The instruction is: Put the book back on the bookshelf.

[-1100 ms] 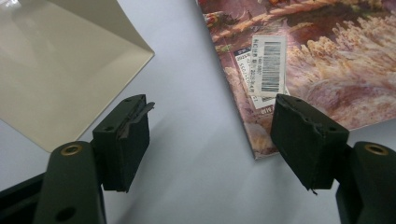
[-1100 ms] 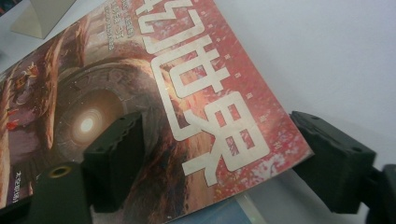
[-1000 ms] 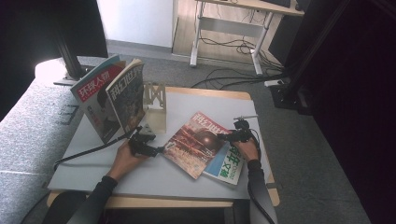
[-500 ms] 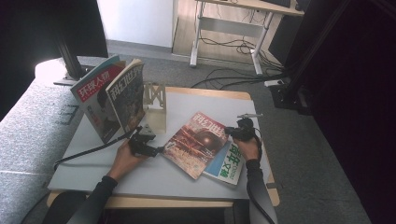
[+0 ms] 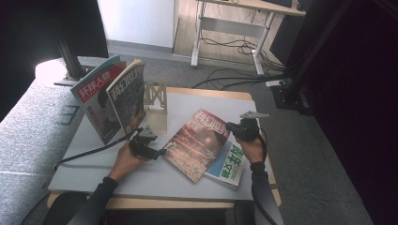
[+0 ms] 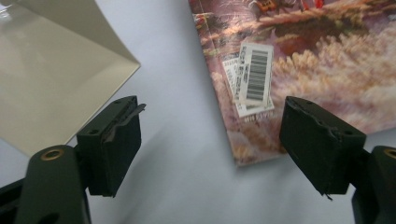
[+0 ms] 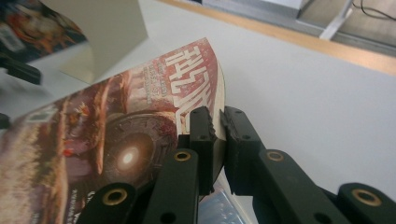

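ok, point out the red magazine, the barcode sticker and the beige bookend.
red magazine (image 5: 199, 143), high view, cover centre
barcode sticker (image 6: 254, 74), left gripper view, the bars
beige bookend (image 5: 156, 101), high view, upright plate

Office or lab; desk (image 5: 244, 9), floor cables (image 5: 225, 75)

Magazine (image 5: 199, 143) atop another magazine (image 5: 231, 162), right of bookend (image 5: 156, 105).
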Available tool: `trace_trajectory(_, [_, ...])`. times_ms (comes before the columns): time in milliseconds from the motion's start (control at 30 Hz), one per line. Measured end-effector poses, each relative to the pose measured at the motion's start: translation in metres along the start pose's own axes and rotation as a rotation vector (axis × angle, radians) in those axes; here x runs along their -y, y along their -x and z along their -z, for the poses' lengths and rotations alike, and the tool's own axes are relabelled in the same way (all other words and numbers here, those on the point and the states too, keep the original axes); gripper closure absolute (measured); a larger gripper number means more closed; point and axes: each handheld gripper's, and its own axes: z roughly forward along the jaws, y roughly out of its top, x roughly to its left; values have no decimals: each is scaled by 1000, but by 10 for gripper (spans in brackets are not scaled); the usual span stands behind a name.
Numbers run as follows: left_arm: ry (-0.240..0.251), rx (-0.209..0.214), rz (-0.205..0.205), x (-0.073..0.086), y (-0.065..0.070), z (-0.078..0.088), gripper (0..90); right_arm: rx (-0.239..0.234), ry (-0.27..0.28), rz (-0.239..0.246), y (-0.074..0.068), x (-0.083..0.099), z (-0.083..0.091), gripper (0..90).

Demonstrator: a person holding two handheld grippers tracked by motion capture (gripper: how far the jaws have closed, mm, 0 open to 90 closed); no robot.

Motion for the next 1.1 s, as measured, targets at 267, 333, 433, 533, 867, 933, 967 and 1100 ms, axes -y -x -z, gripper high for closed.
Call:
trace_trajectory(267, [9,16,-28,-14,6,15,205,-64,47,83,-22,-20,22,815])
trace_trajectory(333, [2,13,-65,-20,12,18,200,-65,51,106,-26,-25,26,814])
trace_trajectory(433, [27,39,-71,-29,17,20,205,-80,67,119,-31,-29,32,813])
trace_trajectory(533, [36,41,-75,-38,20,22,218,-90,75,144,-35,-33,38,812])
trace_trajectory(867, [65,35,-104,-70,21,27,250,-114,102,204,-48,-49,54,814])
trace_trajectory(933, [65,37,-108,-76,21,24,253,-121,108,215,-50,-51,58,815])
trace_trajectory(967, [63,37,-111,-77,21,23,258,-125,113,218,-51,-53,59,815])
trace_trajectory(1100, [58,49,-101,-82,17,13,268,-133,120,232,-55,-54,61,816])
